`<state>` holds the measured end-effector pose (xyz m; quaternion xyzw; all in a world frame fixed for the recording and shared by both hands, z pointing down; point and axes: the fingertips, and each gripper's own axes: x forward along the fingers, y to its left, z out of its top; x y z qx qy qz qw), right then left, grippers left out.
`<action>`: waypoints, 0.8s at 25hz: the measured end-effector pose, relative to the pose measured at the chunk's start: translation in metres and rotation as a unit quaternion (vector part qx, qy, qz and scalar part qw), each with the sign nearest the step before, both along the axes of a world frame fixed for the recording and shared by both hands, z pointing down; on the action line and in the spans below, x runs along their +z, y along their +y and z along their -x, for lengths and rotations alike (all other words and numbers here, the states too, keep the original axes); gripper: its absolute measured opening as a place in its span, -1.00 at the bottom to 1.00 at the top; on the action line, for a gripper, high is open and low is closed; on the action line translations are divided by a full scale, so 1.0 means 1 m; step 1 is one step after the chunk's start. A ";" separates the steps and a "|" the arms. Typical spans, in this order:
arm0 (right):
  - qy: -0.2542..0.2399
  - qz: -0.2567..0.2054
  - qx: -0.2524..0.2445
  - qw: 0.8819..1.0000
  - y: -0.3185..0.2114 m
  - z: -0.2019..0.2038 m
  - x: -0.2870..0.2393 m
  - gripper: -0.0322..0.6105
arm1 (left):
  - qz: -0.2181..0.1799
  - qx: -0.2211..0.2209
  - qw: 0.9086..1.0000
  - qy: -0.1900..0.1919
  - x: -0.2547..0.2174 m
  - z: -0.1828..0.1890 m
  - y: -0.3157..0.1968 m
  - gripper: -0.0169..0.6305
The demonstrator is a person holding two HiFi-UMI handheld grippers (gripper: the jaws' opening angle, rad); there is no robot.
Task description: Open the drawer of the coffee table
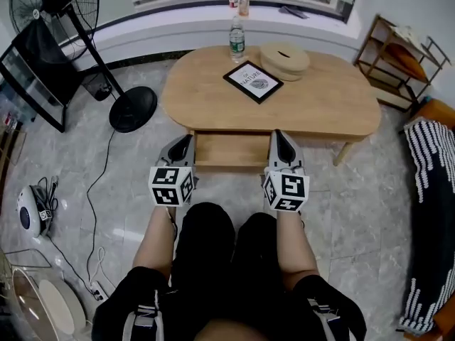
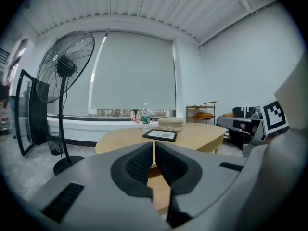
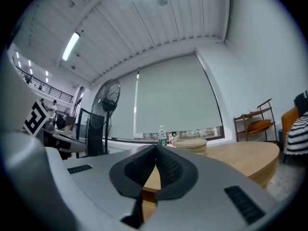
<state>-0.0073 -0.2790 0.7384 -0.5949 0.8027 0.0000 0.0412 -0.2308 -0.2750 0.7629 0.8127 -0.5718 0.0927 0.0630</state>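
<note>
Here, the left tongs (image 1: 186,141) and right tongs (image 1: 279,136), both clenched empty, flank the pulled-out drawer (image 1: 231,150) of the coffee table (image 1: 323,99).

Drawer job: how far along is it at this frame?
Done: the drawer already stands out from under the coffee table top, its inside showing. In hand: the left gripper and right gripper flank it, jaws together, holding nothing. Remaining: perhaps pulling it farther out; I cannot tell its full travel.

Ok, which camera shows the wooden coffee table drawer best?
The head view: the light wooden drawer sits pulled out under the oval tabletop, seen from above. Both gripper views show only slivers of wood low between their jaws.
</note>
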 end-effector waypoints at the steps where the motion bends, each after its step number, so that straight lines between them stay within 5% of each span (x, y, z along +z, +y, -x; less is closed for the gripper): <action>1: 0.004 0.001 -0.007 1.000 -0.001 0.006 -0.001 -0.87 | 0.002 0.005 1.000 0.004 0.002 -0.005 -0.001 -0.84; 5: 0.023 -0.005 -0.022 0.999 -0.014 0.023 -0.022 -0.87 | -0.002 0.032 0.999 0.009 -0.013 -0.022 -0.010 -0.84; 9: 0.018 0.012 -0.018 1.000 -0.034 0.032 -0.086 -0.87 | -0.006 0.058 0.998 0.020 -0.080 -0.028 -0.028 -0.84; 20: 0.012 -0.004 -0.003 1.000 -0.069 0.045 -0.453 -0.87 | -0.010 0.049 0.999 -0.015 -0.434 -0.013 -0.058 -0.84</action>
